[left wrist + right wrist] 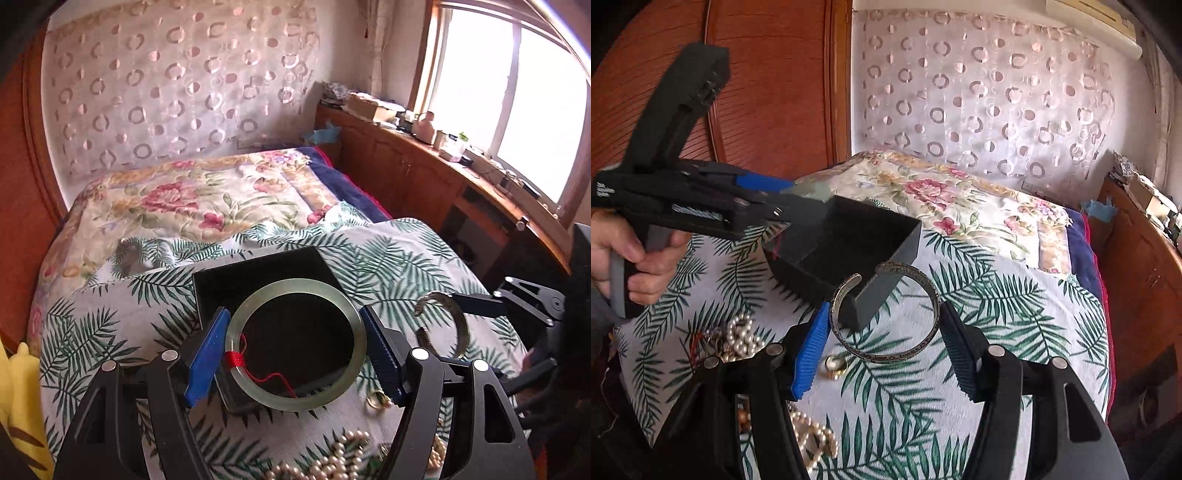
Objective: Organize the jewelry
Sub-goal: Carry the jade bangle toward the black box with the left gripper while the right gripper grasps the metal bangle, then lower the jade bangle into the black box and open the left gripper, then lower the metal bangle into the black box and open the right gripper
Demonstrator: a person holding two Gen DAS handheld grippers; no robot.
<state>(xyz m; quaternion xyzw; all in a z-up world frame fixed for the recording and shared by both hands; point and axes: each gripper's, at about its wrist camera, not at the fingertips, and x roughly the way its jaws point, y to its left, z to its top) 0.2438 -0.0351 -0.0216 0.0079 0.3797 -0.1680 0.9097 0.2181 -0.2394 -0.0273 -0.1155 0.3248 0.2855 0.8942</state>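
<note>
Covering bed (177,199) — palm-print cloth (406,266), bedrm

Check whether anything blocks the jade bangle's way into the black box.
Nothing visible does. The left gripper holds the jade bangle right over the open black box, whose visible interior looks empty.

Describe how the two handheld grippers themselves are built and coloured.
Both are black plastic frames with silver round pivot pins. The left gripper and the right gripper each carry one bright blue ribbed pad and one dark navy ribbed pad. A hand grips the left one's grey handle.
</note>
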